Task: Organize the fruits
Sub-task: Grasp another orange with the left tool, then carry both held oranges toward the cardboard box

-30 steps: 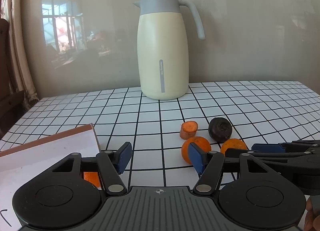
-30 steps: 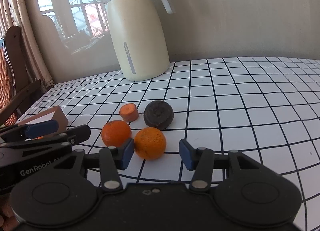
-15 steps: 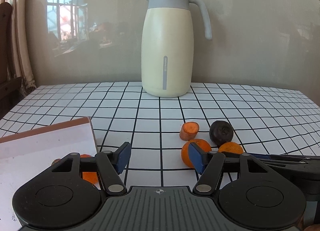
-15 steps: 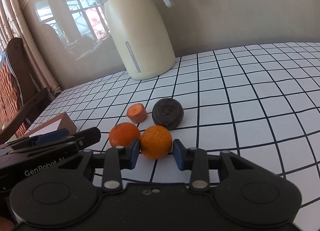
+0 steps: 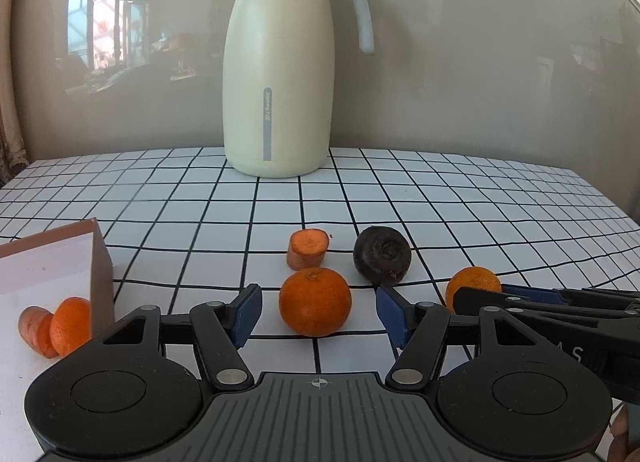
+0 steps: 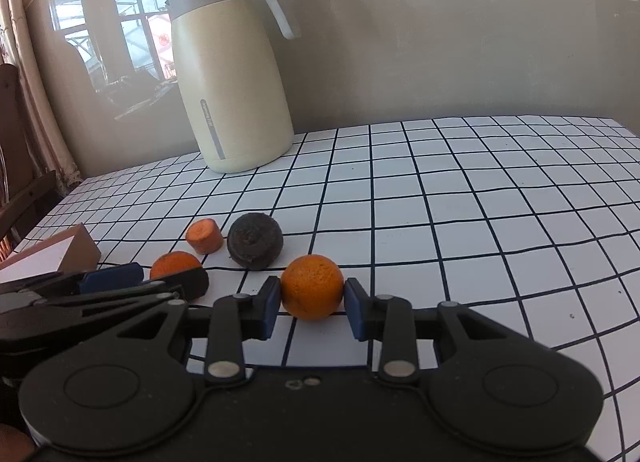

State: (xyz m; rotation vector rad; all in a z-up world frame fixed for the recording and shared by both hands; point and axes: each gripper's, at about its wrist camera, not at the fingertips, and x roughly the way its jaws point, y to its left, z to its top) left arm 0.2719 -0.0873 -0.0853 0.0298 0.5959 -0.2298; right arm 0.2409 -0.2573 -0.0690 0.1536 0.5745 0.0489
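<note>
1. Orange point(image 6: 312, 287) sits at lower centre of the right wrist view, pinched between the two blue pads of the right gripper point(image 6: 311, 304), whose jaws press on its flanks; whether it is just off the bench point(image 6: 460, 198) or resting on it I cannot tell.
2. Risk: the pads meet the round skin only at its widest part, so a quick swing toward the box point(image 5: 52, 262) at left could roll the orange out.
3. Second orange point(image 5: 315, 301) lies on the bench in the lower middle of the left wrist view, between the wide-open jaws of the left gripper point(image 5: 318, 314), untouched.
4. Risk: the two grippers are close together, and a closing left gripper may nudge that fruit into the carrot stub point(image 5: 307, 248) or the dark fruit point(image 5: 382, 260) just behind.
5. Change: half a second ago the right jaws stood apart from the orange; now they clamp it.
6. Change: the left view now centres the second orange, and the box's contents point(image 5: 56, 326) show more fully at lower left.
</note>
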